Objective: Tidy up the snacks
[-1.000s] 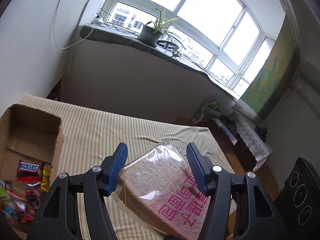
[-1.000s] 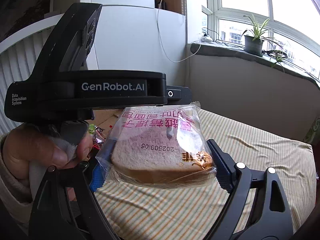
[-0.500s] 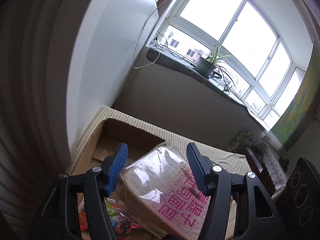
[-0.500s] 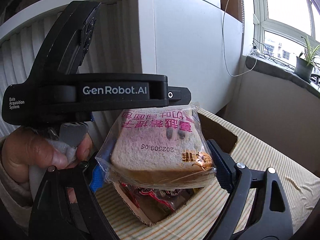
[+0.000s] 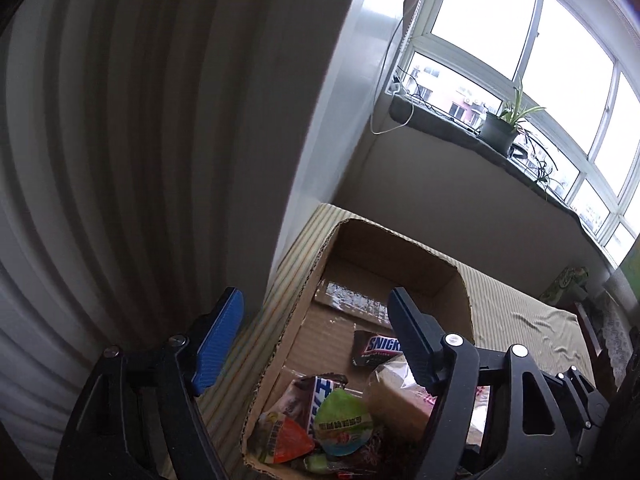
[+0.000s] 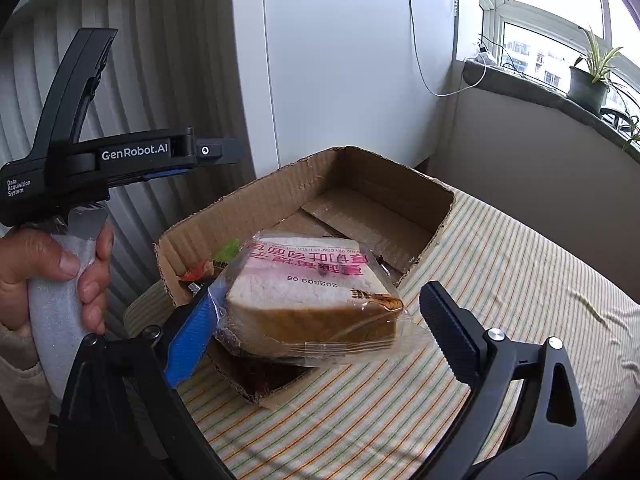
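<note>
A wrapped slice of bread (image 6: 312,300) with pink print lies on the snack pile at the near corner of the cardboard box (image 6: 360,172). My right gripper (image 6: 318,336) straddles it with jaws opening. The blue pad (image 6: 188,340) is at the wrapper's edge and the black finger (image 6: 448,332) stands clear. My left gripper (image 5: 316,336) hovers over the box's (image 5: 400,240) left wall, also opening, with nothing between its pads. Below it lie a Snickers bar (image 5: 376,346), a green jelly cup (image 5: 342,424) and the bread (image 5: 396,396).
A hand (image 6: 56,272) holds the left gripper's handle at the left. The box sits on a striped cloth (image 6: 500,280) against a ribbed panel (image 5: 120,160) and a white wall. The box's far half shows bare cardboard. A potted plant (image 6: 588,84) stands on the sill.
Both grippers swung left from over the striped cloth to the box and sank. Their jaws widened and let go of the bread, which now rests in the box.
</note>
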`<state>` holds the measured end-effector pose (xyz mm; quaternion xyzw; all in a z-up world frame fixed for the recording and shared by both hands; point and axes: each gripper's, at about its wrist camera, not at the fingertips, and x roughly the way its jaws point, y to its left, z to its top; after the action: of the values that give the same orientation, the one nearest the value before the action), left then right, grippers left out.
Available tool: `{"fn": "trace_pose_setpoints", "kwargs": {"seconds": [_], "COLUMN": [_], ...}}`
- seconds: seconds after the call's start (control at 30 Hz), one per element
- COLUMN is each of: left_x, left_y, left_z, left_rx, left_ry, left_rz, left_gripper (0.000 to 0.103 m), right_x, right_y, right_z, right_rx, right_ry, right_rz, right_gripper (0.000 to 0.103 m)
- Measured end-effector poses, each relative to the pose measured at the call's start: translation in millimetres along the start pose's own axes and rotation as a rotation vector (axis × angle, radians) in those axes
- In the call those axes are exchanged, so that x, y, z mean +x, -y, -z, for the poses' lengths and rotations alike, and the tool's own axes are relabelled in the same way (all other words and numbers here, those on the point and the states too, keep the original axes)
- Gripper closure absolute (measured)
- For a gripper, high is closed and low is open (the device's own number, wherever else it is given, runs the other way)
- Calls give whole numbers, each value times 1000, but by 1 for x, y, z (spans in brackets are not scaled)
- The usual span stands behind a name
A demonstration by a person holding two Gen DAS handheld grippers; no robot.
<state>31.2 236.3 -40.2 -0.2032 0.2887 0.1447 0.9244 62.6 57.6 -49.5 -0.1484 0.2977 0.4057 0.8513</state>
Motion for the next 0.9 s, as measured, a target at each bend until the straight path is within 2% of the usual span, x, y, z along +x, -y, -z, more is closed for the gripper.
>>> {"fn": "trace_pose_setpoints", "kwargs": {"seconds": [0.07,0.17,0.23,0.3,0.37,0.5,0.7,0.9], "left_x": [-6,-15,-20,-25,-31,-37,-49,-68], "left_y": [-8,-18,-22,-20,-16,-7,16,42], "left_z": [1,0,2,3,5,7,8,15], "left_rx": [-21,-62,-80,-78,-61,-13,71,144], "left_ry": [5,23,24,25,29,35,76,110], "left_rz": [0,-1,7,12,14,-3,-27,-73], "left_gripper": [28,28,28,28,28,28,28,27], "right_x": [2,21,47,38,19,-14,-28,-57], "right_y": [-6,-26,-31,-36,-38,-25,-5,22], "right_z": [-5,-15,-24,-28,-26,-16,-4,10], "right_rx": [-18,-95,-108,-118,-113,-15,34,137], "right_ry": [-7,-28,-110,-60,3,103,100,162], "right_rz": [-26,22,40,62,39,29,125,187], "right_gripper": [3,2,2,2,1,0,0,0]}}
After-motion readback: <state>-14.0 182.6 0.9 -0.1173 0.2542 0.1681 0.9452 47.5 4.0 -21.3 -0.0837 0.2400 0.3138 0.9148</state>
